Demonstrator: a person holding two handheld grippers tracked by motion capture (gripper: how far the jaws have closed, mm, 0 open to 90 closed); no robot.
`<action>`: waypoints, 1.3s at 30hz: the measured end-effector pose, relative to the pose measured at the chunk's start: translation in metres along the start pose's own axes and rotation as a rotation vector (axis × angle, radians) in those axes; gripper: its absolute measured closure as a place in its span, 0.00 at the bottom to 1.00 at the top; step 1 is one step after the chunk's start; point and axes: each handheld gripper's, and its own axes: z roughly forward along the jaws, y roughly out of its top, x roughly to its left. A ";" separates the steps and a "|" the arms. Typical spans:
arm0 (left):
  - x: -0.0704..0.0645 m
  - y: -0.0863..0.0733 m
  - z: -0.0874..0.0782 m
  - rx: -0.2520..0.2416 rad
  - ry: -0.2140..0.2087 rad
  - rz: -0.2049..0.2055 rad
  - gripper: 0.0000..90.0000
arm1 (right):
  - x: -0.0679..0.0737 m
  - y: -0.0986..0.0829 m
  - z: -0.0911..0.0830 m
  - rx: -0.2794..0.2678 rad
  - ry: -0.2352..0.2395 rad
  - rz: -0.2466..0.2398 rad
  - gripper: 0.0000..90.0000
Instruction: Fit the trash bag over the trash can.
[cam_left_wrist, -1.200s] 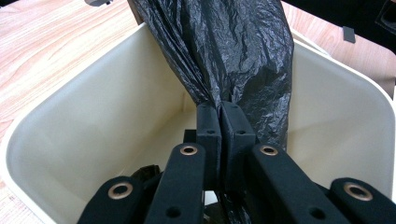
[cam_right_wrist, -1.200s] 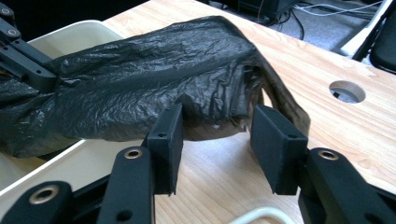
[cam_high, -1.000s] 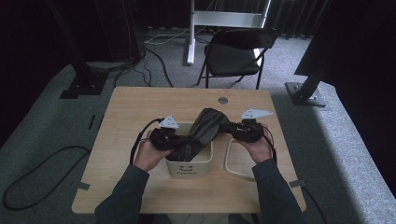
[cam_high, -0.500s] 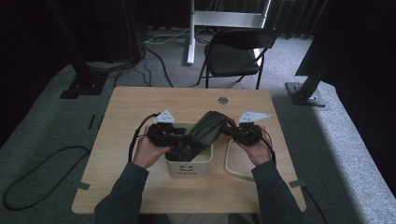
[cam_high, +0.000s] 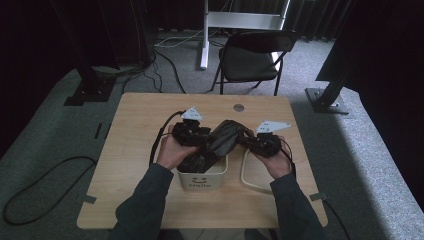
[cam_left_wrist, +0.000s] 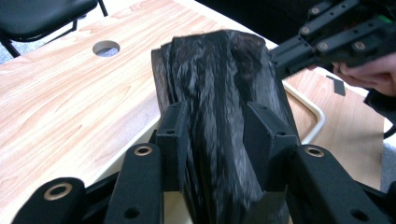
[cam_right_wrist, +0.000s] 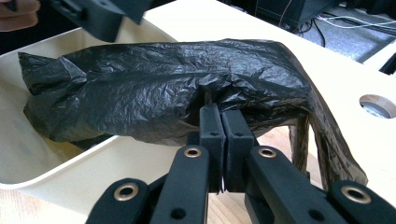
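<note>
Both tongs, left (cam_left_wrist: 217, 140) and right (cam_right_wrist: 223, 135), pinch the black bag (cam_high: 215, 145), its end inside the white bin (cam_high: 202, 181).

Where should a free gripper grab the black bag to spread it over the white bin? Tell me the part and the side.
Take the loose edge of the black bag hanging past the right gripper, coming from the far side. It droops free above the table, whereas the middle is bunched in the left gripper and the other end lies in the white bin.

Crumpled black bag (cam_high: 216, 144) (plastic, folded) draped over white bin (cam_high: 202, 178).
</note>
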 end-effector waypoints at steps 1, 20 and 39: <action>-0.001 0.003 0.003 0.005 0.003 0.001 0.68 | 0.000 0.000 0.000 -0.001 0.000 -0.001 0.99; -0.012 0.014 0.025 0.095 0.086 0.038 1.00 | 0.000 -0.004 -0.004 -0.003 0.007 0.004 0.94; -0.024 -0.020 -0.018 0.043 0.089 0.049 1.00 | -0.001 -0.004 0.000 0.007 0.036 0.004 0.82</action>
